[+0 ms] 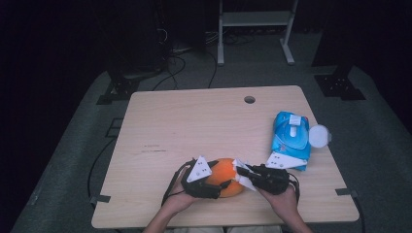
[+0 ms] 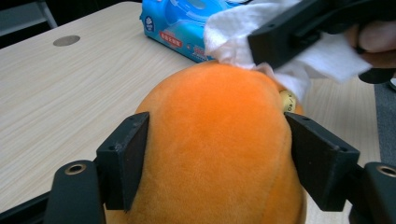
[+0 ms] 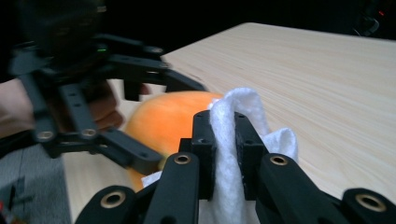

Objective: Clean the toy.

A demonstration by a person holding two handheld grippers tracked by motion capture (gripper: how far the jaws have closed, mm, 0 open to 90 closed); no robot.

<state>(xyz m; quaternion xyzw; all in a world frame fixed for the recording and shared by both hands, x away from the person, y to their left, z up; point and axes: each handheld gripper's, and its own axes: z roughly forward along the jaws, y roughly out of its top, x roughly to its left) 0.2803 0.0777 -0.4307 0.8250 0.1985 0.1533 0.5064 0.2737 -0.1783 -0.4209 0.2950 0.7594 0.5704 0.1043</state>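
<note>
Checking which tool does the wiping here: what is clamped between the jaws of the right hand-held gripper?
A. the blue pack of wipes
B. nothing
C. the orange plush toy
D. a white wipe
D: the right hand-held gripper has its jaws shut on a white wipe and presses it to the orange plush toy, which the left hand-held gripper grips by its sides.

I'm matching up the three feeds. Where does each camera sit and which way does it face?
High view: above the person's side, facing forward and down on the table; forearms, both hands.
Left gripper view: on the left gripper, along jaws clamping the orange plush toy.
Right gripper view: on the right gripper, jaws pinching the white wipe.
Shared: toy and wipe.
</note>
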